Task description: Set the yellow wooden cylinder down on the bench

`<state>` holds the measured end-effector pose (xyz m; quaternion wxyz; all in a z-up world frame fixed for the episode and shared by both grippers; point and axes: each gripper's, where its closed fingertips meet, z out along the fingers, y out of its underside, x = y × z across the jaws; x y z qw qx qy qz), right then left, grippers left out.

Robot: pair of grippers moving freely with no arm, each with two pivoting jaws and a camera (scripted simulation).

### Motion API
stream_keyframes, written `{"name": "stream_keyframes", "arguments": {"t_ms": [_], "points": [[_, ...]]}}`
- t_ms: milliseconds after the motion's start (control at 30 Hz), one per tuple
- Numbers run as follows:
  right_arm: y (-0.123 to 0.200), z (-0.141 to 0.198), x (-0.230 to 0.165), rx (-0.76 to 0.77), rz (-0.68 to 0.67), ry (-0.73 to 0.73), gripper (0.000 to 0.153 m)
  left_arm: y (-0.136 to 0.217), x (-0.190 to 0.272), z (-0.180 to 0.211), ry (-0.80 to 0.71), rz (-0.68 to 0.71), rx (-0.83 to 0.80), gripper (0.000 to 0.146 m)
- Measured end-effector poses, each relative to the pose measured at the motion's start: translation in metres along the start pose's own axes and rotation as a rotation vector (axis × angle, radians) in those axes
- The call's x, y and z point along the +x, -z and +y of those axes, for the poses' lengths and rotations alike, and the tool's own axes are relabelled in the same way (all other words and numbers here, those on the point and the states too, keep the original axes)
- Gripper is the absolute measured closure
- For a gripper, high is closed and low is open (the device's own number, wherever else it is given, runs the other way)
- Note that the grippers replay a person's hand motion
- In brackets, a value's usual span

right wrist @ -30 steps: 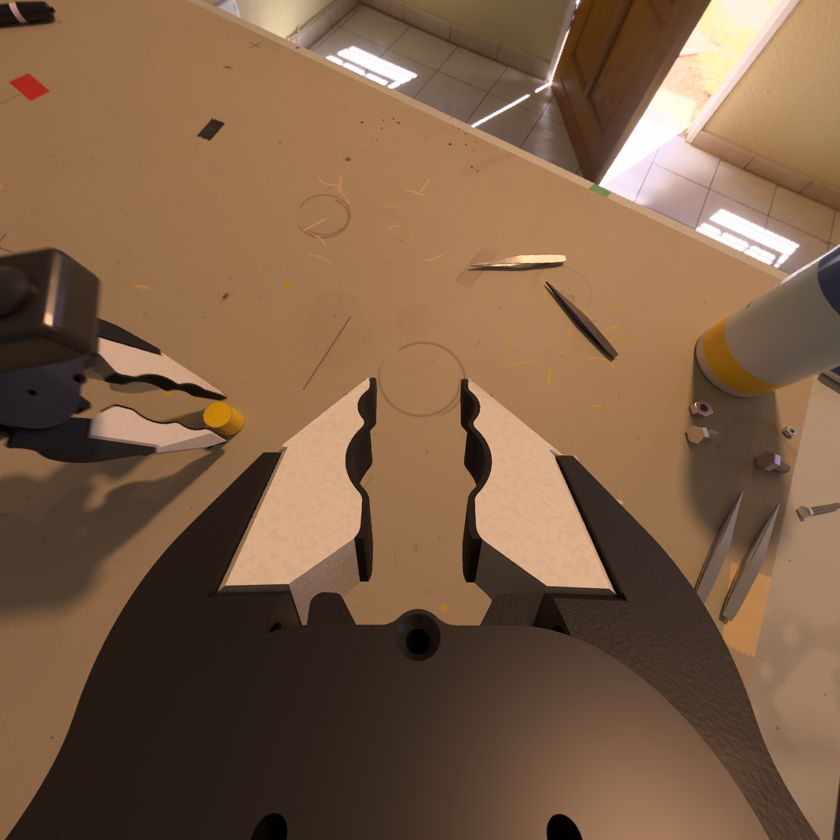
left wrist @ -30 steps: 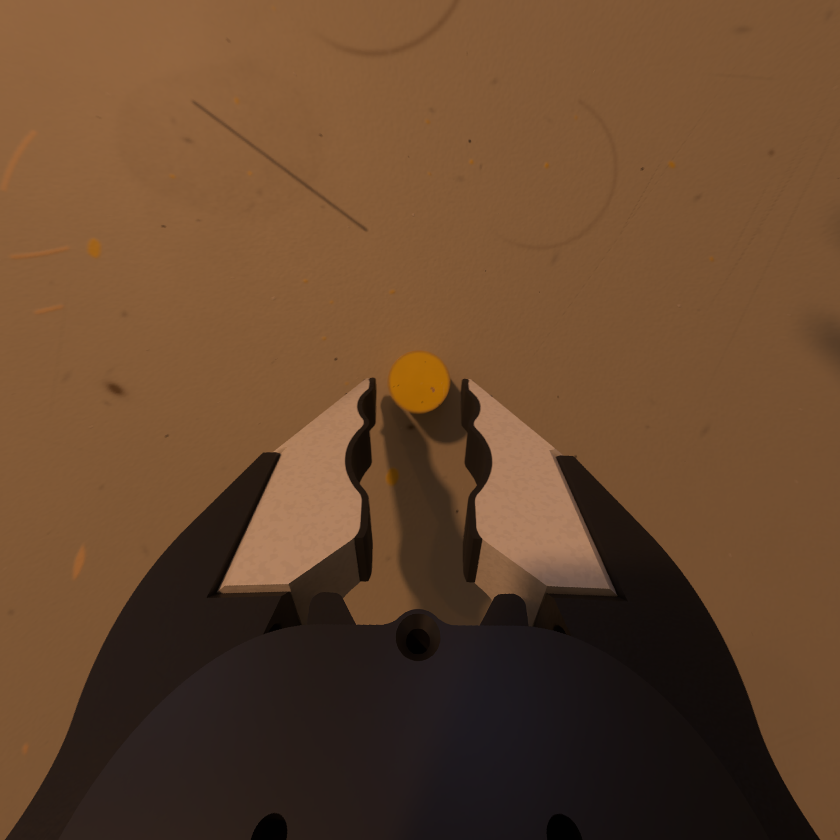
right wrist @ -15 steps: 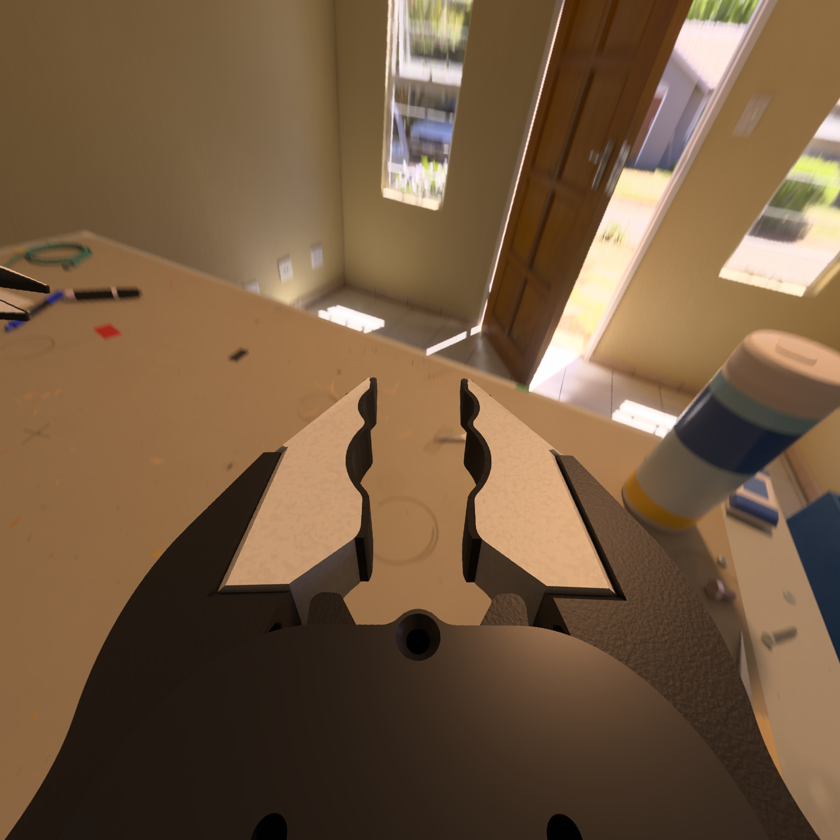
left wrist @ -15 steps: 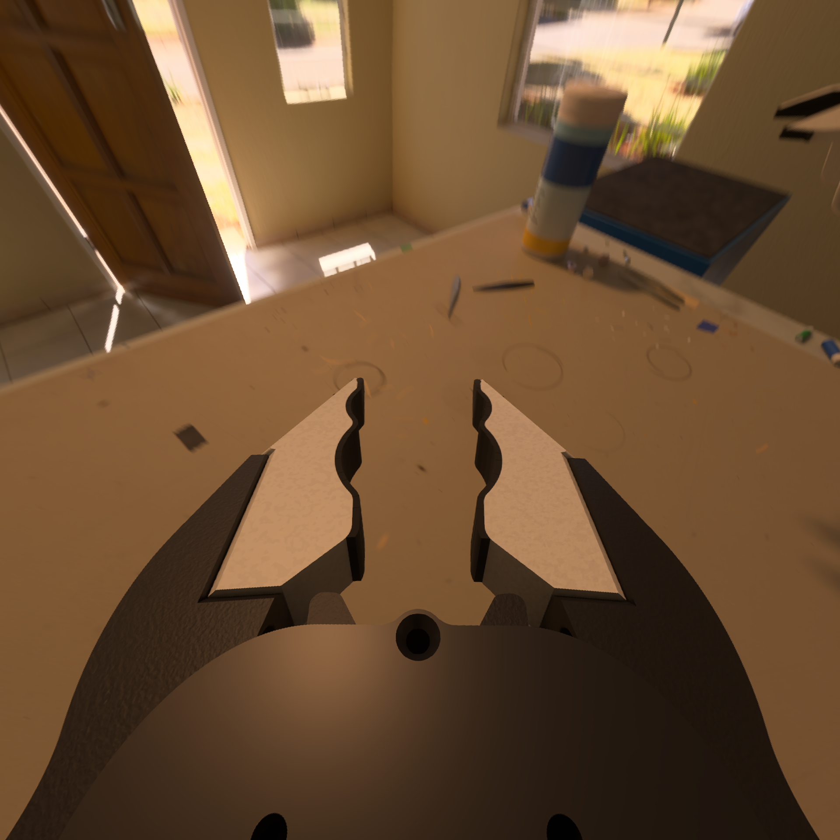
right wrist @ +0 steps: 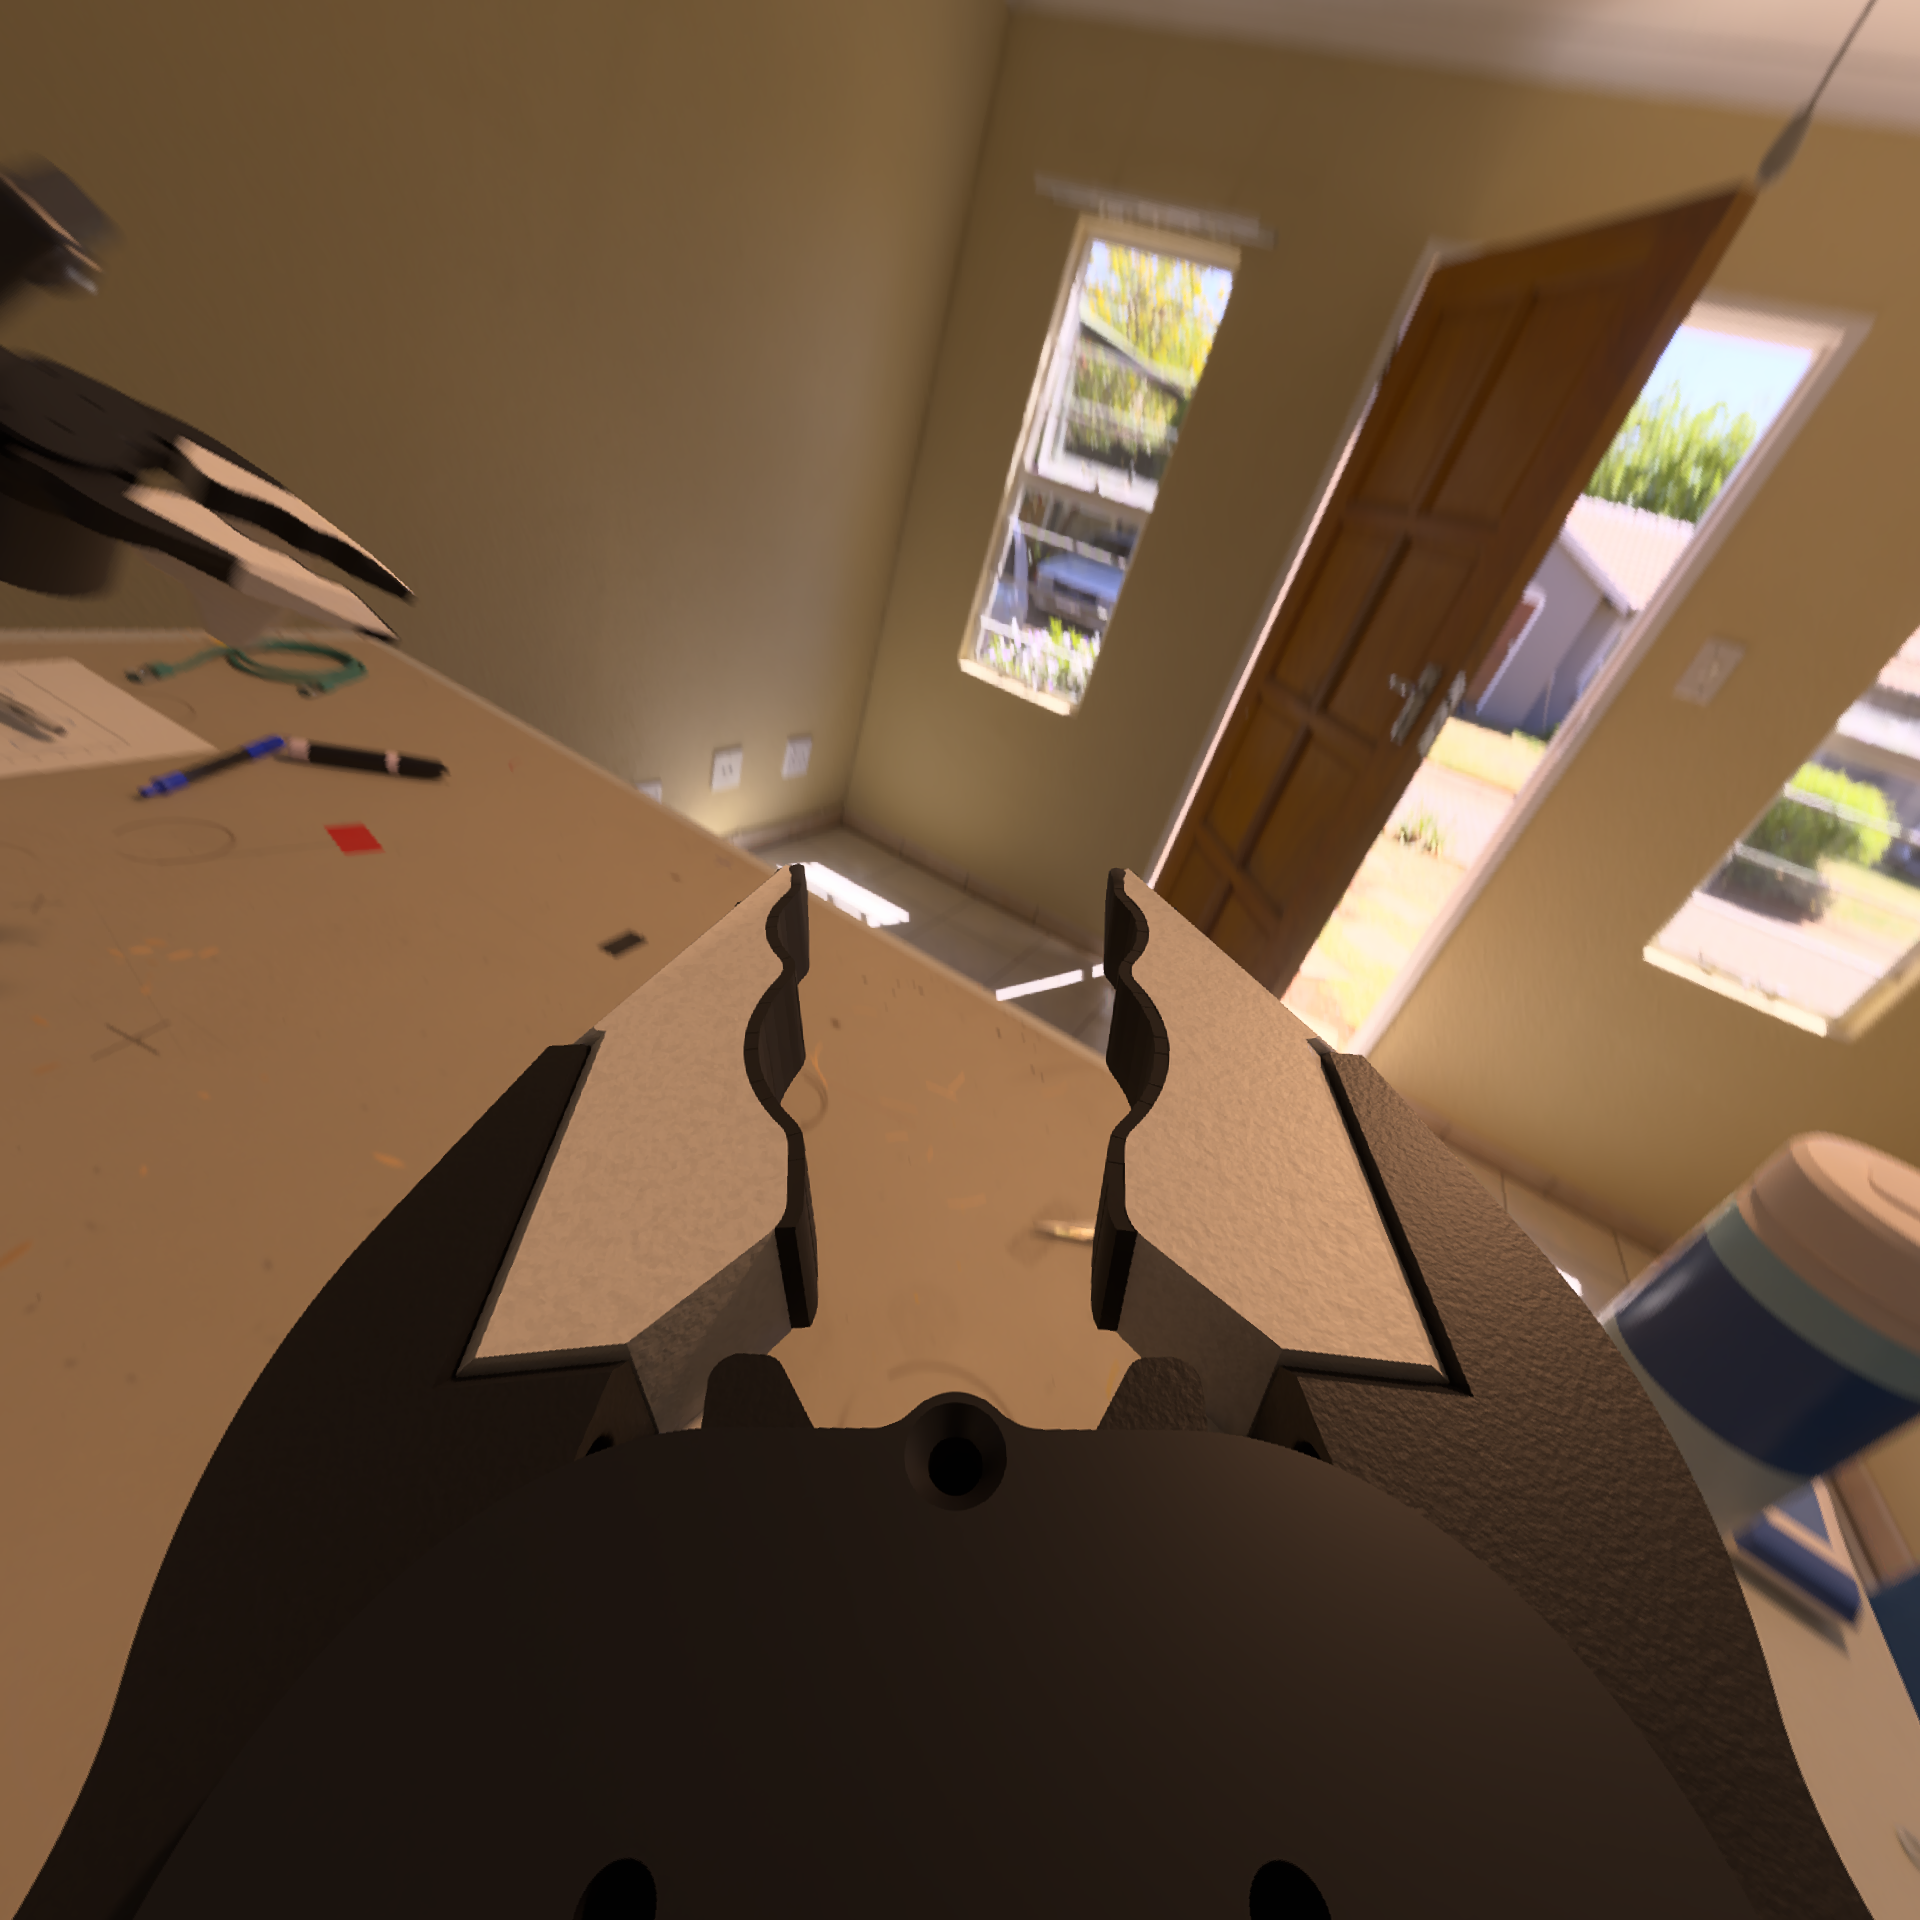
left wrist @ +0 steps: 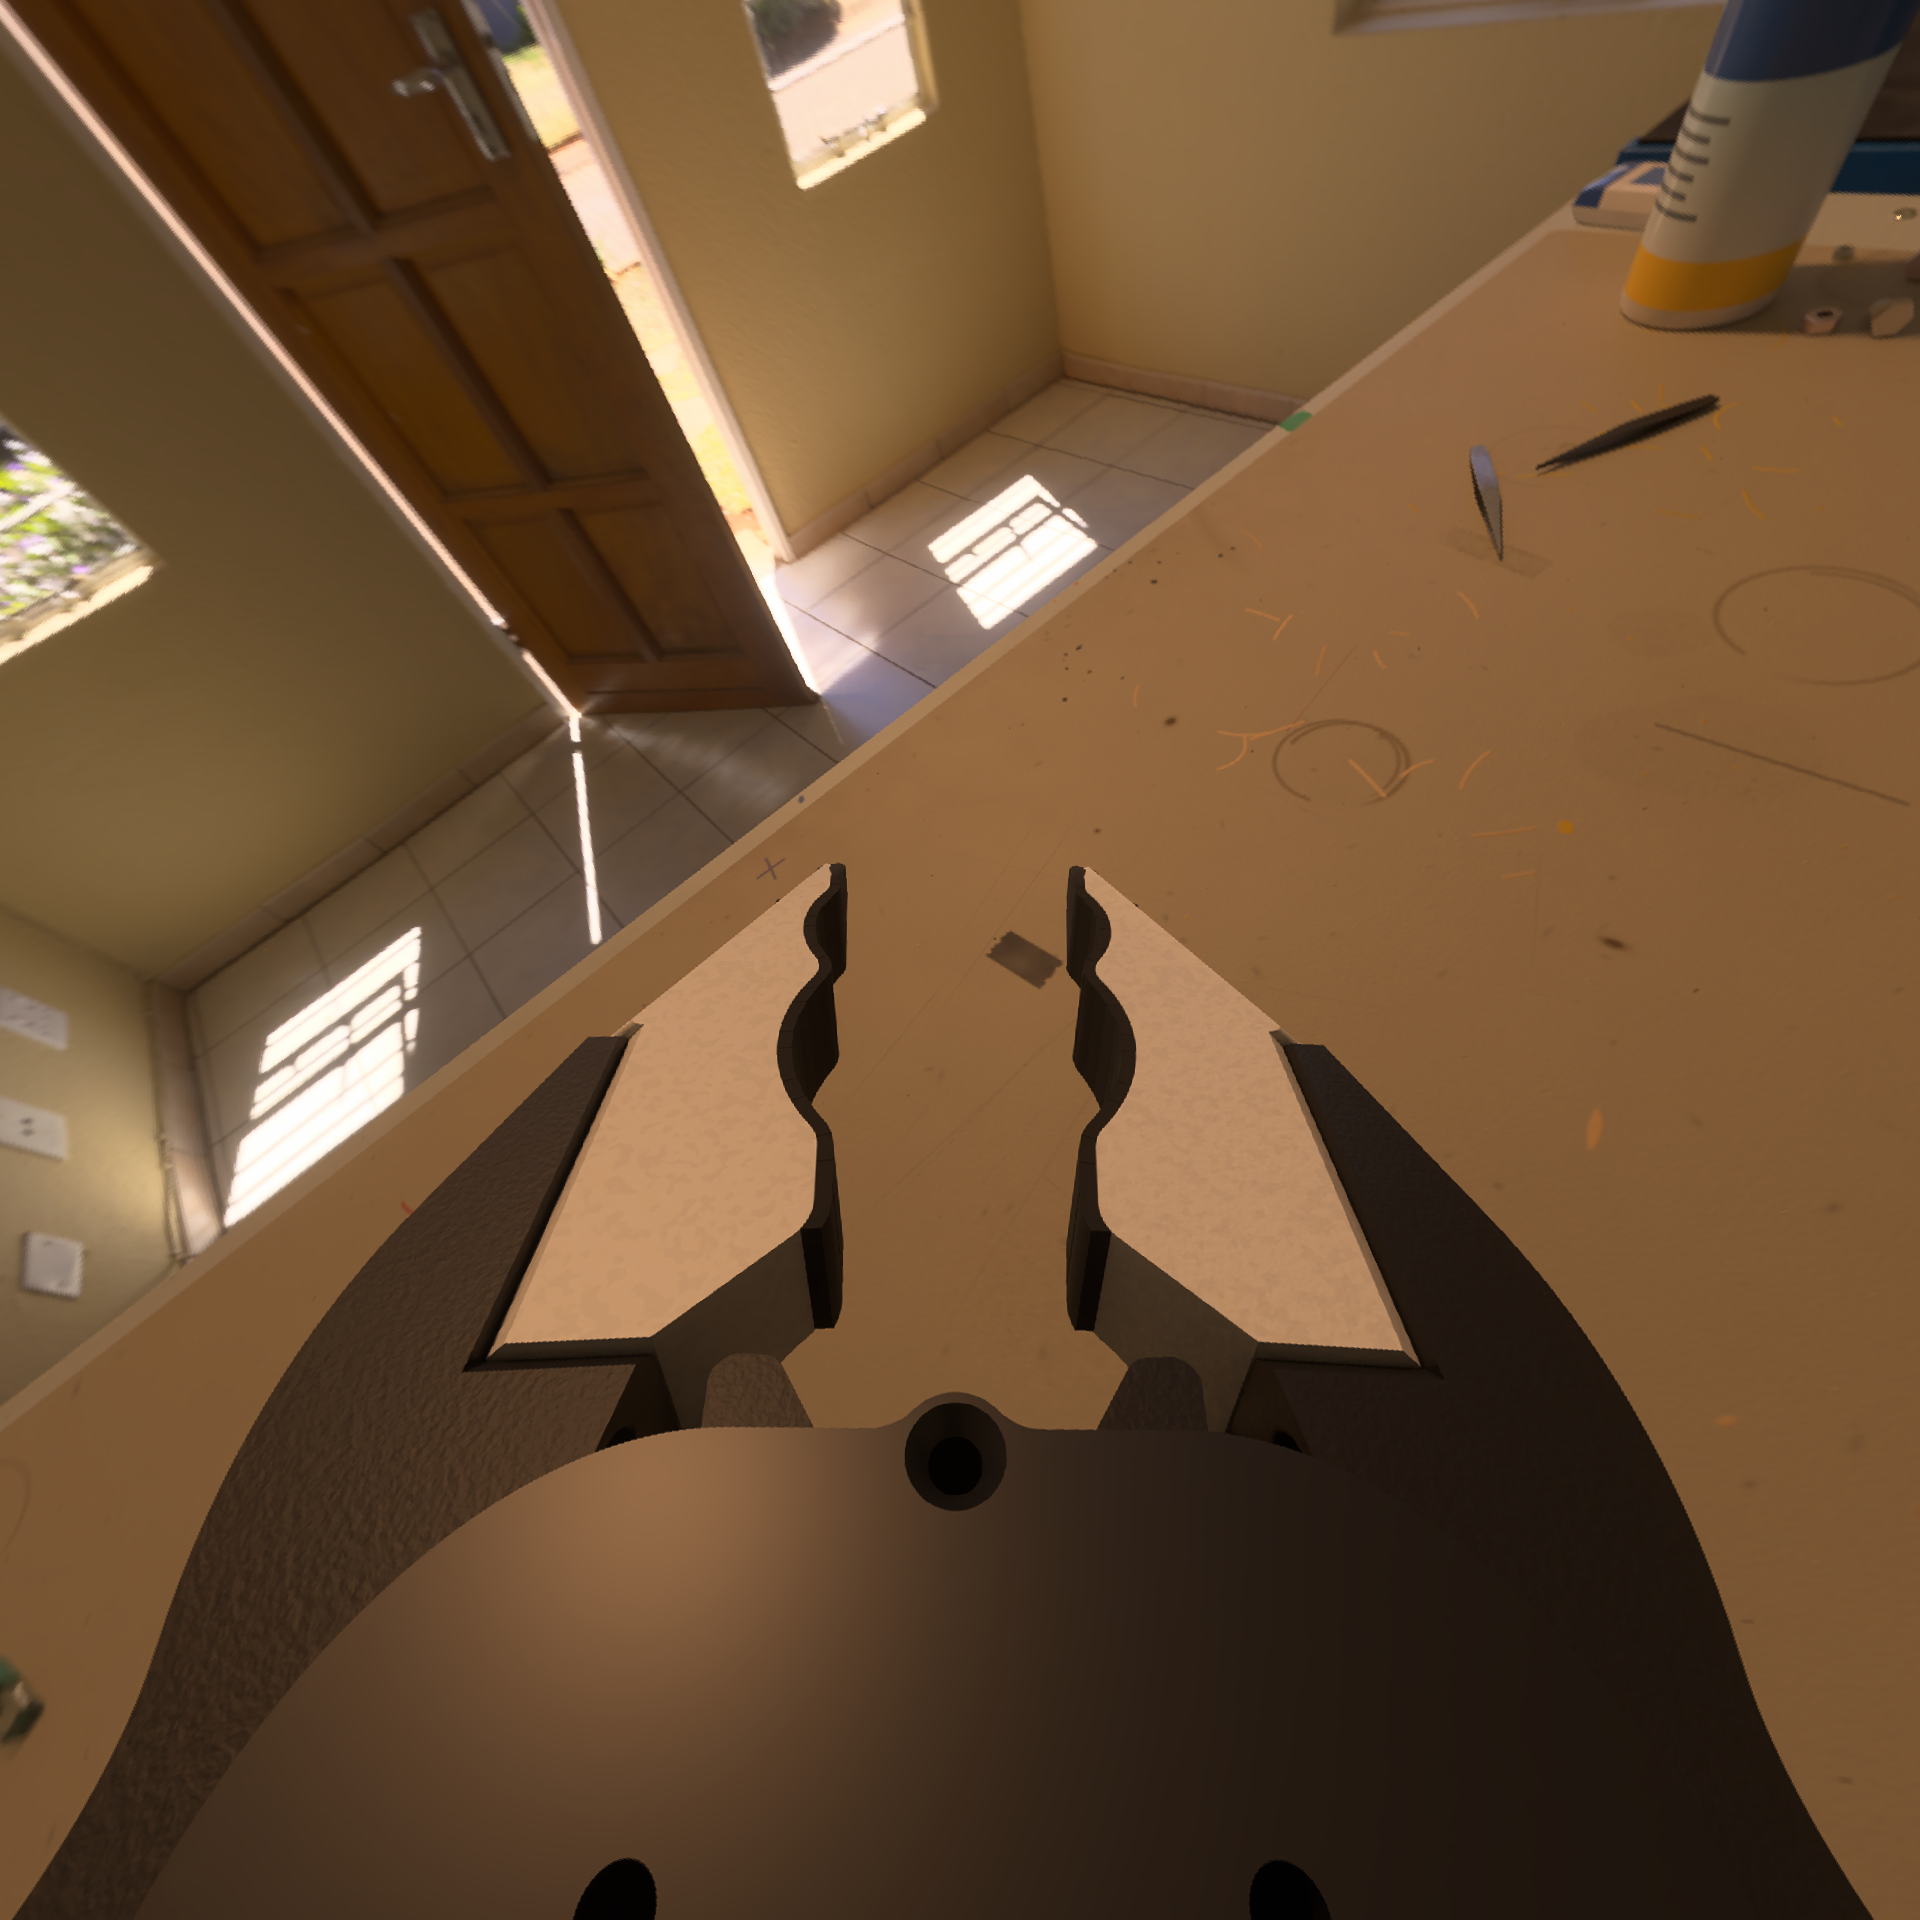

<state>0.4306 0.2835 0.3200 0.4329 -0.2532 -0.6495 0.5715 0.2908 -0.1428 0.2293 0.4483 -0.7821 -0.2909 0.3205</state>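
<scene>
Right now my left gripper (left wrist: 956, 883) hangs above the bench (left wrist: 1351, 1039) with its jaws spread and nothing between them. My right gripper (right wrist: 954, 888) is likewise released and empty, tilted up over the same bench. The yellow wooden cylinder shows in neither view, so I cannot tell where it lies.

In the left wrist view, a small dark patch (left wrist: 1023, 958) lies on the bench just beyond my fingertips. Farther right come a scratched ring (left wrist: 1340, 762) with orange shavings around it, then pale tweezers (left wrist: 1488, 501) and dark tweezers (left wrist: 1627, 430) near each other. At the far right stands a tall tube (left wrist: 1745, 177) with a yellow band at its base, small nuts beside it. Beyond the bench edge lie a tiled floor and an open wooden door (left wrist: 416, 353).

In the right wrist view, that tube's blue band and tan cap sit near on the right. On the left of the bench lie a red square (right wrist: 354, 837), a blue pen (right wrist: 211, 767) and a black pen (right wrist: 366, 761) end to end, a sheet of paper (right wrist: 83, 717) and a coiled green cable (right wrist: 281, 665). My left gripper floats blurred above them at far left.
</scene>
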Motion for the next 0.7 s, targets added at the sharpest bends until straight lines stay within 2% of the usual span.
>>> {"name": "stream_keyframes", "arguments": {"t_ms": [200, 267, 333, 433, 500, 700], "points": [[-0.016, -0.025, -0.024, 0.098, 0.049, 0.079, 0.094, -0.055, -0.027, 0.021, 0.004, 0.198, -0.122, 0.114], [-0.022, -0.025, -0.026, 0.084, 0.060, 0.104, 0.094, -0.077, -0.035, 0.040, -0.010, 0.263, -0.251, 0.120], [-0.026, -0.023, -0.027, 0.067, 0.062, 0.113, 0.094, -0.094, -0.042, 0.063, -0.035, 0.303, -0.405, 0.121], [-0.031, -0.015, -0.026, 0.037, 0.068, 0.123, 0.094, -0.109, -0.045, 0.098, -0.100, 0.353, -0.587, 0.118], [-0.032, -0.009, -0.022, 0.011, 0.081, 0.134, 0.094, -0.117, -0.048, 0.117, -0.201, 0.349, -0.645, 0.116], [-0.030, 0.006, -0.011, -0.033, 0.098, 0.126, 0.094, -0.137, -0.029, 0.149, -0.381, 0.494, -0.650, 0.101]]}}
